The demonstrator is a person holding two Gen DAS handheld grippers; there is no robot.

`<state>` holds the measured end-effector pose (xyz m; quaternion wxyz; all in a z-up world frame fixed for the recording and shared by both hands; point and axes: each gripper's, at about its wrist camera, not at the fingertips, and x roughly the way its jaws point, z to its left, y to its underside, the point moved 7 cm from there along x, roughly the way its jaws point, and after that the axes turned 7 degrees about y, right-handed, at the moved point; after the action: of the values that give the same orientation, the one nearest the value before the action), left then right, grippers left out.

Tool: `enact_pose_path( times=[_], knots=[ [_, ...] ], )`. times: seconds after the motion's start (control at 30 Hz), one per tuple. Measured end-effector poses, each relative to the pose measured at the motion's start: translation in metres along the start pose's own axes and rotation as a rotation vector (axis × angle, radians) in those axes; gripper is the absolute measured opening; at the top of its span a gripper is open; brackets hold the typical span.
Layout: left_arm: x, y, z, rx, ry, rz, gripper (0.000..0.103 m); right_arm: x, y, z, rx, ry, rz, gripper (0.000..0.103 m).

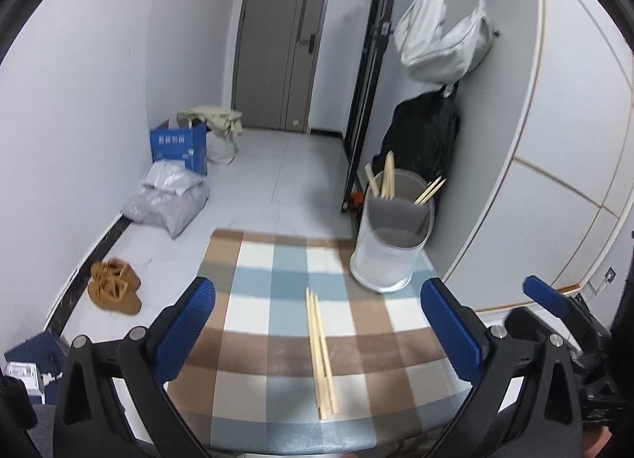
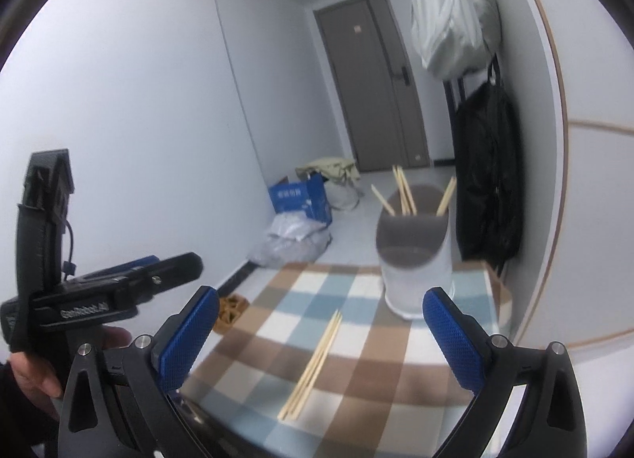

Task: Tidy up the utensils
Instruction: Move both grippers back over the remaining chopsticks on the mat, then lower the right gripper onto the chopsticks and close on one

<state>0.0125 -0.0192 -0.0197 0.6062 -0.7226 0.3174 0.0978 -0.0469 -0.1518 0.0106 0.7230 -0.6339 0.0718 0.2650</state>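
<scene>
A few light wooden chopsticks (image 1: pixel 321 355) lie together lengthwise on the checked tablecloth (image 1: pixel 257 299). They also show in the right wrist view as chopsticks (image 2: pixel 313 367) slanting toward the holder. A translucent white utensil holder (image 1: pixel 390 248) with a grey insert stands at the table's far right, holding several upright chopsticks. My left gripper (image 1: pixel 319 285) is open above the near part of the table, and the loose chopsticks run between its blue pads without touching them. My right gripper (image 2: pixel 321 293) is open too, with the holder (image 2: pixel 416 260) just beyond its right finger.
A white cabinet wall (image 1: pixel 554 141) runs close along the table's right side, with a black backpack (image 1: pixel 424 133) and a pale bag (image 1: pixel 440 38) hanging behind the holder. Left of the table the floor holds brown shoes (image 1: pixel 115 285), plastic sacks (image 1: pixel 170 200) and a blue box (image 1: pixel 180 145).
</scene>
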Motion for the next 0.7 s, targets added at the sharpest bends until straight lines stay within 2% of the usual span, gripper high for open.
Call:
enact_pose_path(
  times=[0.07, 0.17, 0.37, 0.43, 0.5, 0.7],
  knots=[
    [0.011, 0.006, 0.007, -0.004, -0.028, 0.015, 0.101, 0.01, 0.011, -0.003, 0.012, 0.013, 0.047, 0.099],
    [0.026, 0.014, 0.017, -0.021, -0.034, 0.044, 0.101, 0.028, 0.024, -0.004, 0.017, 0.013, 0.134, 0.078],
    [0.04, 0.03, 0.042, -0.026, -0.07, 0.096, 0.101, 0.067, 0.039, -0.009, 0.014, 0.026, 0.283, 0.061],
    [0.043, 0.029, 0.052, -0.052, -0.082, 0.112, 0.101, 0.088, 0.046, -0.01, 0.021, 0.017, 0.36, 0.058],
    [0.043, 0.028, 0.06, -0.092, -0.077, 0.122, 0.101, 0.113, 0.056, -0.008, 0.011, 0.004, 0.449, 0.035],
    [0.048, 0.028, 0.091, -0.173, -0.104, 0.143, 0.101, 0.178, 0.082, 0.002, -0.052, 0.008, 0.62, 0.027]
  ],
)
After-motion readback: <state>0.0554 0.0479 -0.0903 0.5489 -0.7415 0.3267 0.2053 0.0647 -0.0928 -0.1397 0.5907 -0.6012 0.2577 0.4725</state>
